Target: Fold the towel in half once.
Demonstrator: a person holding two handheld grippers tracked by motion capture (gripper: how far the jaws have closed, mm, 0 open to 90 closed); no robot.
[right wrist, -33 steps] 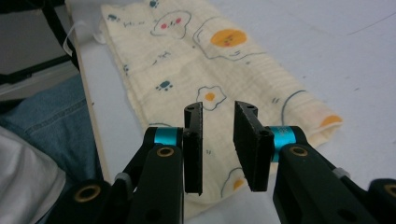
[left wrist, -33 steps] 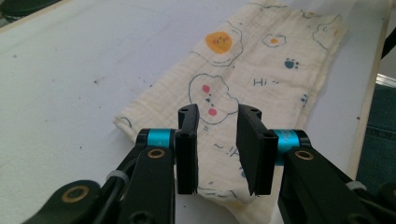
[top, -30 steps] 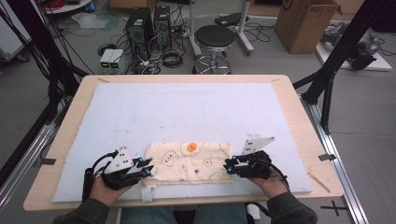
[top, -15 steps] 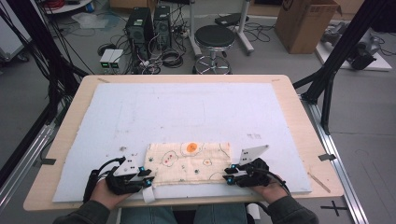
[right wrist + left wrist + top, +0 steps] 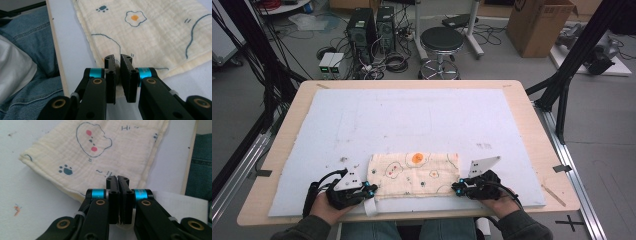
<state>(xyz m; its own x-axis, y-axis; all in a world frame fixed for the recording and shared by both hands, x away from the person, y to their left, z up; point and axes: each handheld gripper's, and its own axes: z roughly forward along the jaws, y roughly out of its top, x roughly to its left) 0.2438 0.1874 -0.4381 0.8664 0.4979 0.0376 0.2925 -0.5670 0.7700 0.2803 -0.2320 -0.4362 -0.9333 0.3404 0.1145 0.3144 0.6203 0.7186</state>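
Lying folded into a flat band in the lower middle of the high view, the cream cloth (image 5: 414, 174) rested on the pale mat (image 5: 412, 120) that covered the wooden surface (image 5: 532, 120). It carried small printed figures, among them a fried egg and paw marks.

At the lower left of that view the left claw (image 5: 370, 190) sat at the cloth's near left corner. In the left gripper view its jaws had just been closing and stood pressed together, with the cloth's corner and a white tab (image 5: 175, 200) pinched between them at the bottom centre of the frame.

At the lower right of the high view the right claw (image 5: 457, 188) met the cloth's near right corner. In the right gripper view its jaws had also just been closing, and they gripped the folded hem low in the frame, a thin slit still showing between their tips. Blue denim (image 5: 32, 47) filled the left side of that view, beyond the surface's edge.
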